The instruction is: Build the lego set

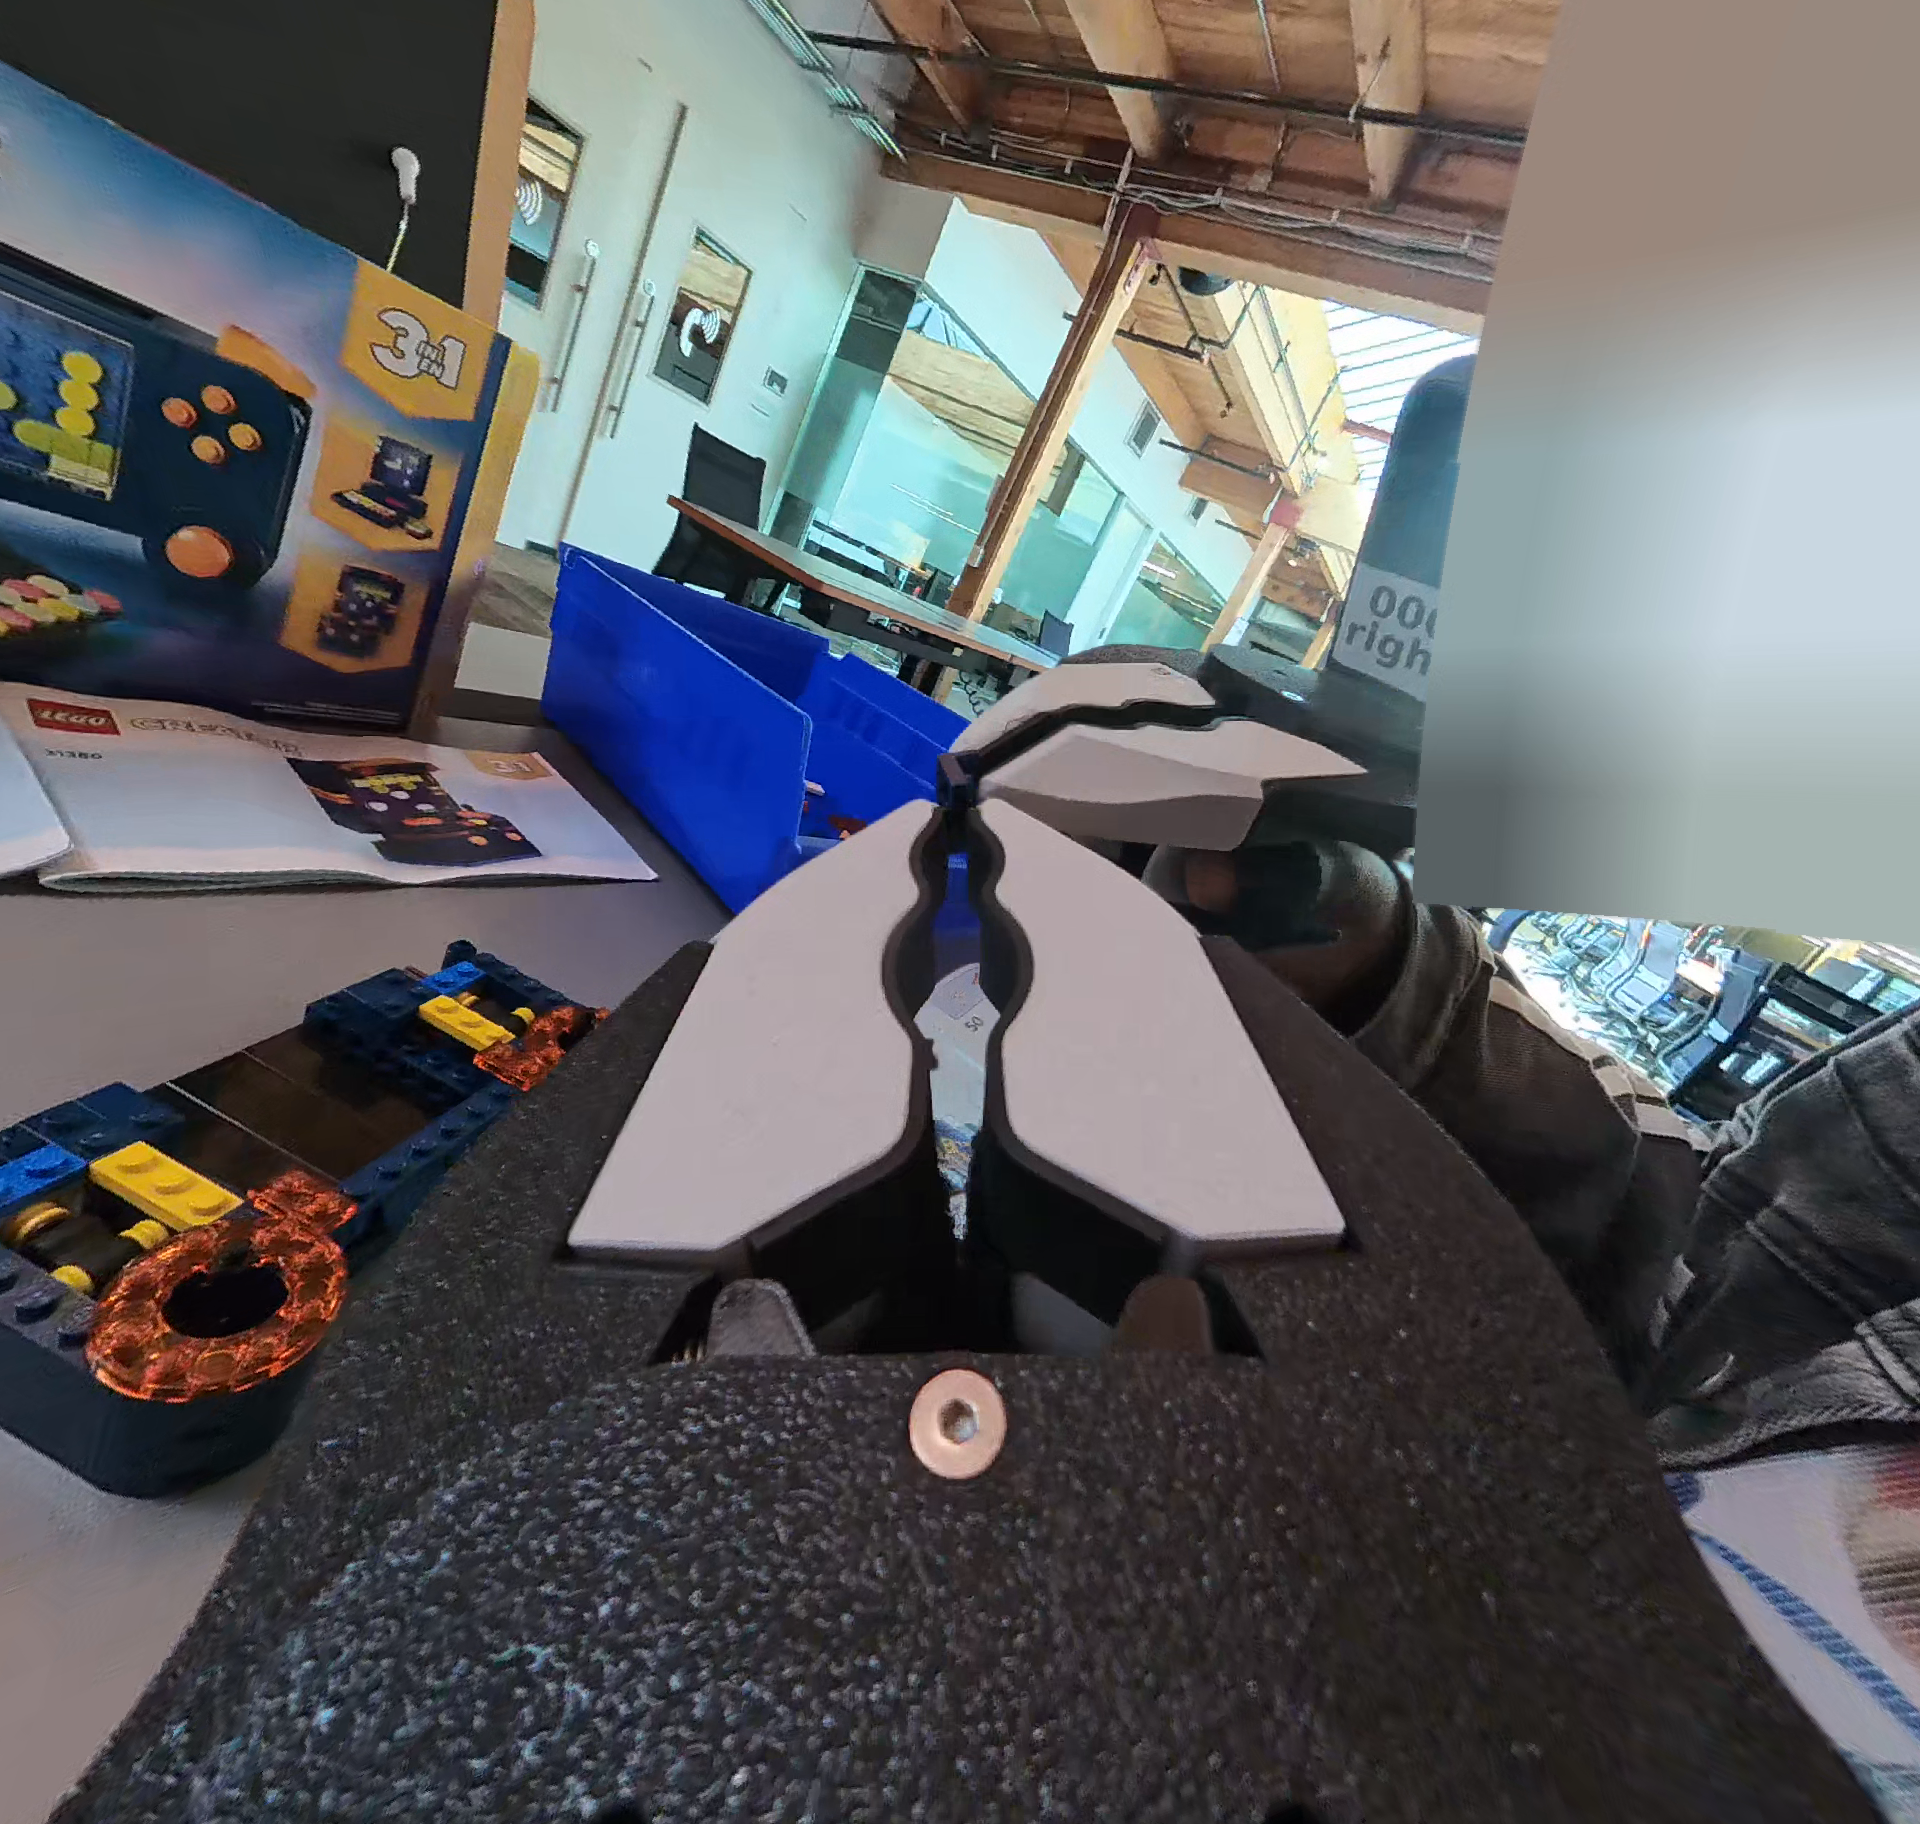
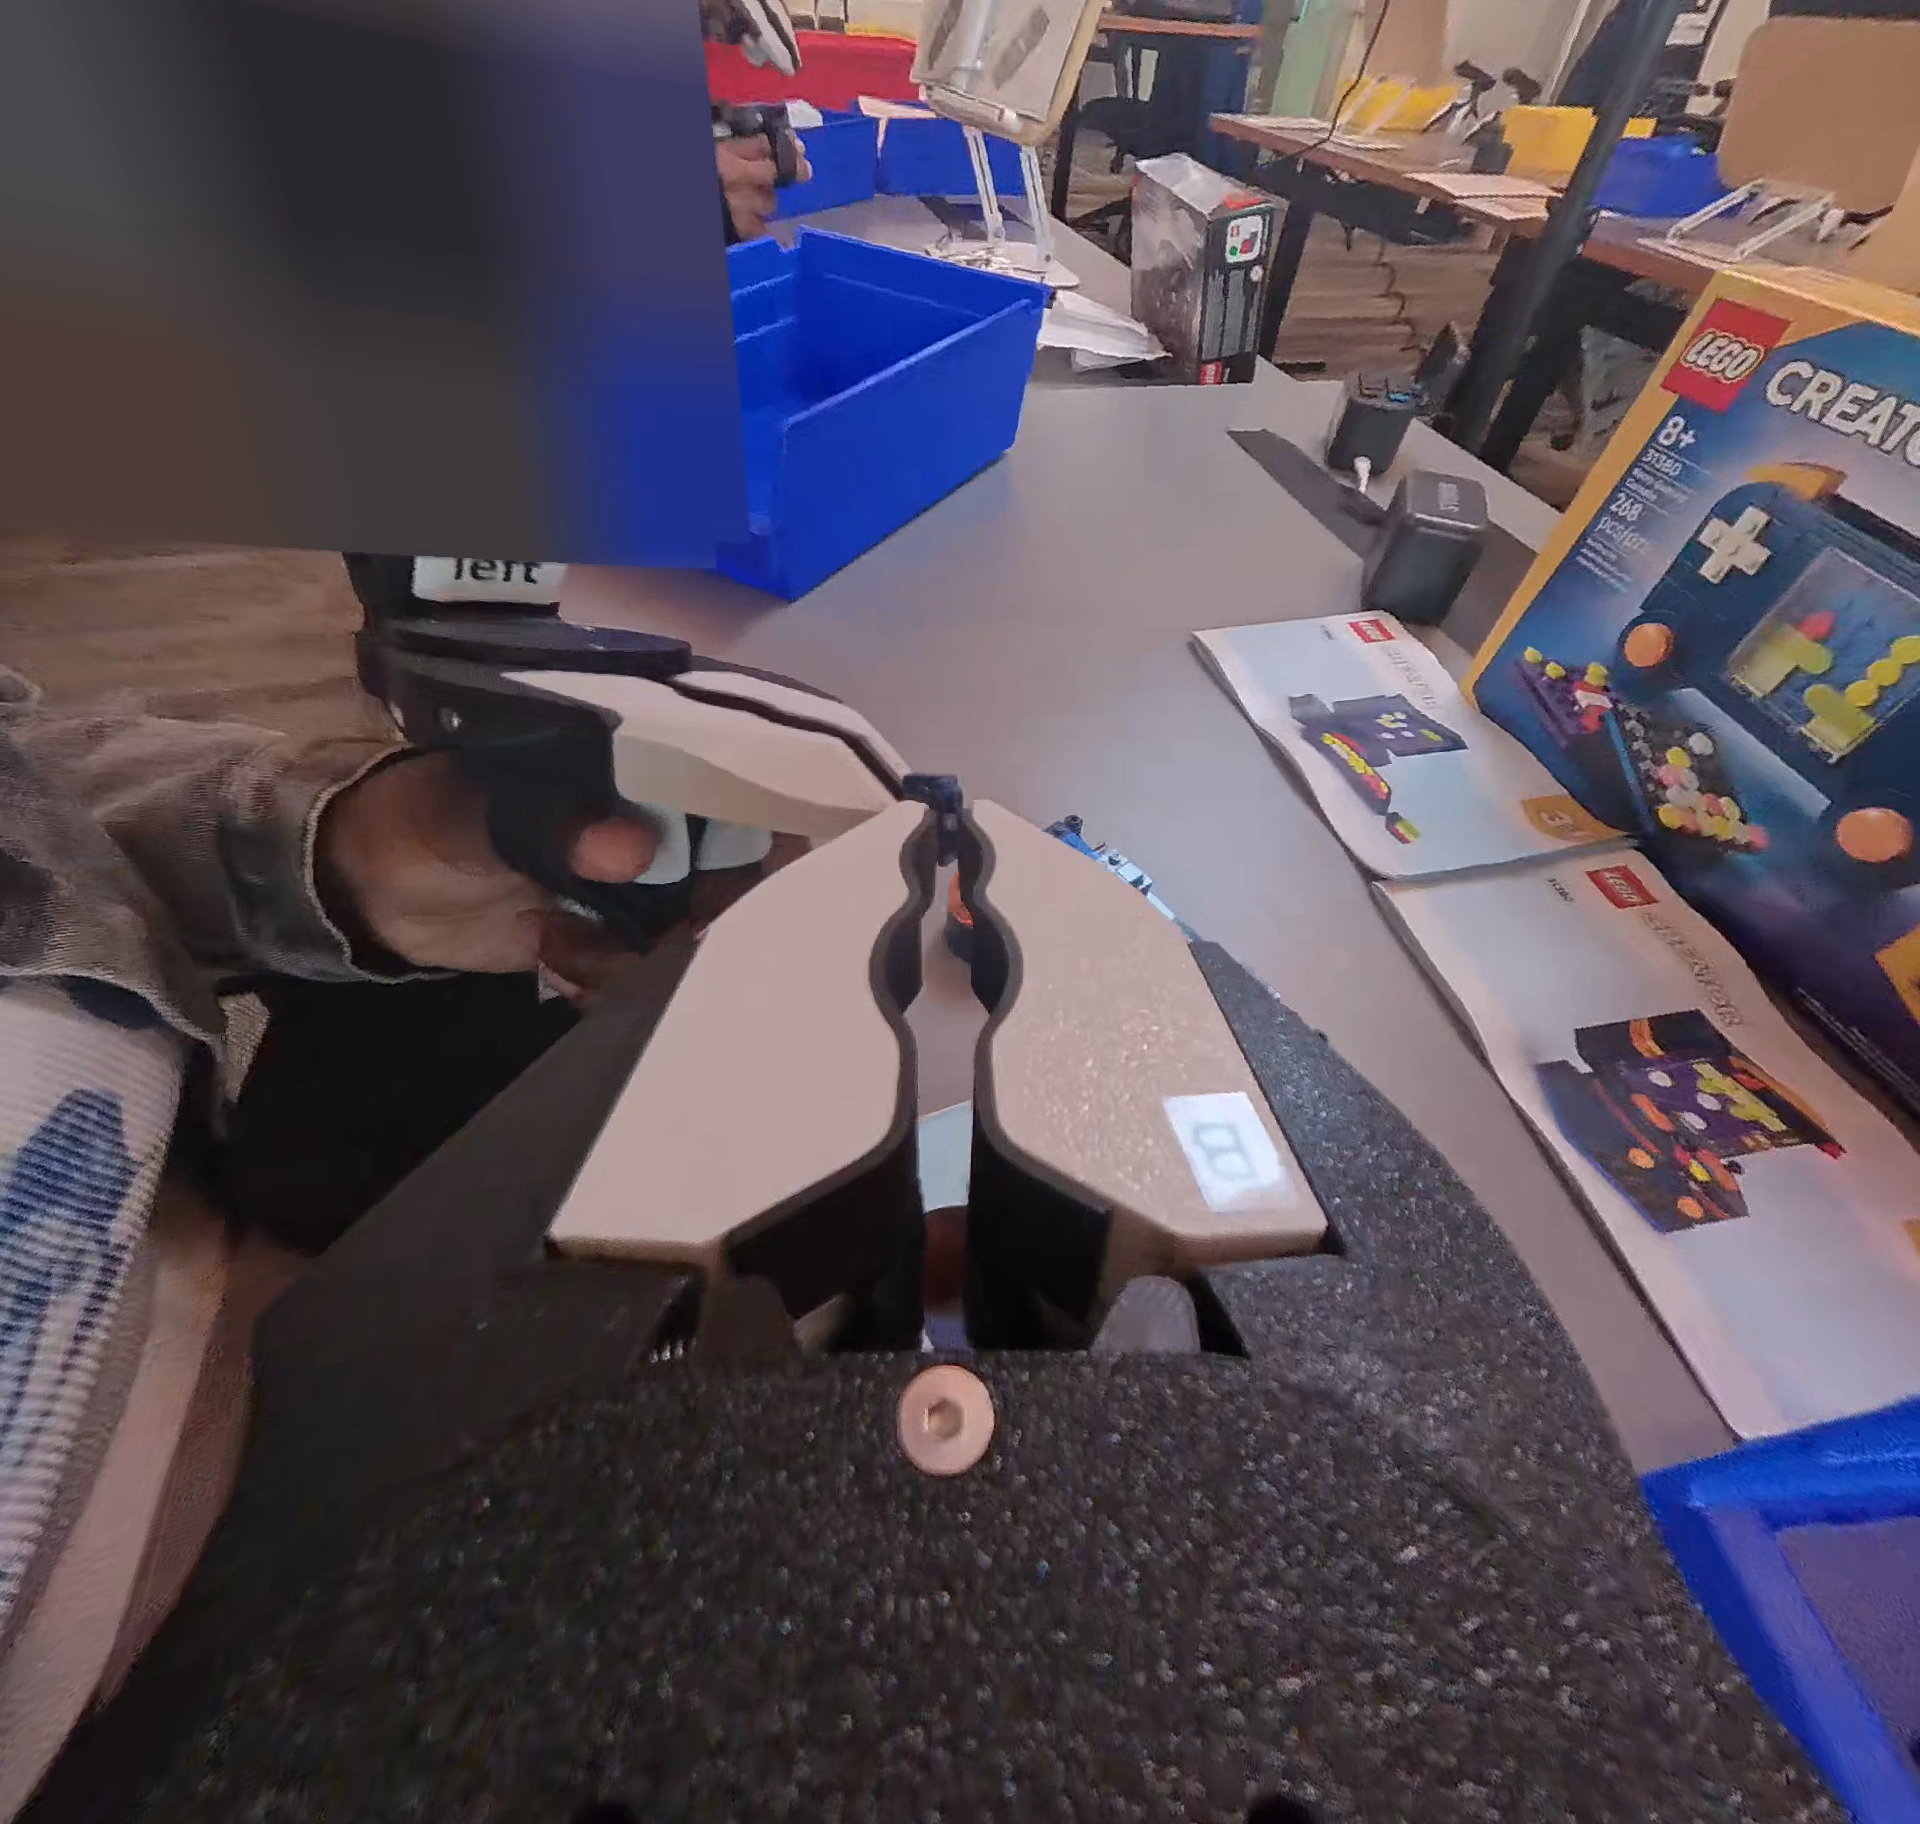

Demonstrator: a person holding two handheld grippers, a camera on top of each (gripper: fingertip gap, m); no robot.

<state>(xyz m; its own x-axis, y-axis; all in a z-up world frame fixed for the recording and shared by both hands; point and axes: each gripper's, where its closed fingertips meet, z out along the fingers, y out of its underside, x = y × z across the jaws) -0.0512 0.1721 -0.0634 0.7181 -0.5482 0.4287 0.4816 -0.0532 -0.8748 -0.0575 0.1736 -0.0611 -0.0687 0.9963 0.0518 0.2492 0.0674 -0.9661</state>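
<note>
Your left gripper [image 1: 954, 813] and your right gripper [image 2: 943, 818] met tip to tip above the grey surface [image 2: 1091, 569]. Each was pressed together on a small dark blue brick piece [image 1: 958, 782], the left pinching it from one side and the right from the other, so the piece sat held in the air between them. Behind the tips stood a blue bin [image 1: 686, 714]. A partly built dark blue brick model [image 1: 197, 1224] with orange translucent rings lay toward your left. Instruction booklets [image 2: 1392, 746] lay open by the far edge, beside the toy set box [image 2: 1745, 631].
</note>
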